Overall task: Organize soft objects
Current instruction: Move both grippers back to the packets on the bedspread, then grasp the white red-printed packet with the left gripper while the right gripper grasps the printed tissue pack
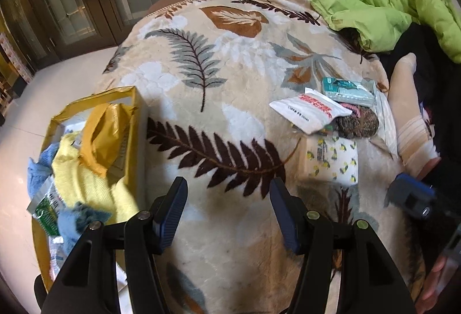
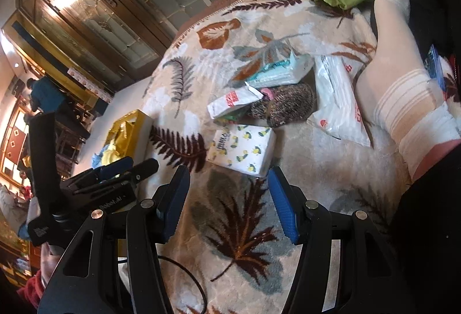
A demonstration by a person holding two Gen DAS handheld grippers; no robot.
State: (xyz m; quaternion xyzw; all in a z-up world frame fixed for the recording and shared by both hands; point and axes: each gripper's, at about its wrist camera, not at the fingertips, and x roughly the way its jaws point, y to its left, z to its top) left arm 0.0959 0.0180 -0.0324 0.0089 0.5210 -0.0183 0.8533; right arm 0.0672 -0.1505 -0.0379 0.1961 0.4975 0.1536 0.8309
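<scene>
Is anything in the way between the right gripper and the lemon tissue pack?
Nothing visible. The right gripper, jaws open and empty, points at the lemon-print tissue pack, and only bare leaf-print blanket lies between them. The other packets and the brown knitted item sit beyond the pack, not in front.

Both the left gripper [image 1: 227, 196] and right gripper [image 2: 229, 184] have black angular frames with silver screws and ribbed blue pads; beside the right gripper, the person wears a translucent striped sock [image 2: 403, 89] and dark trousers [image 2: 432, 227].
</scene>
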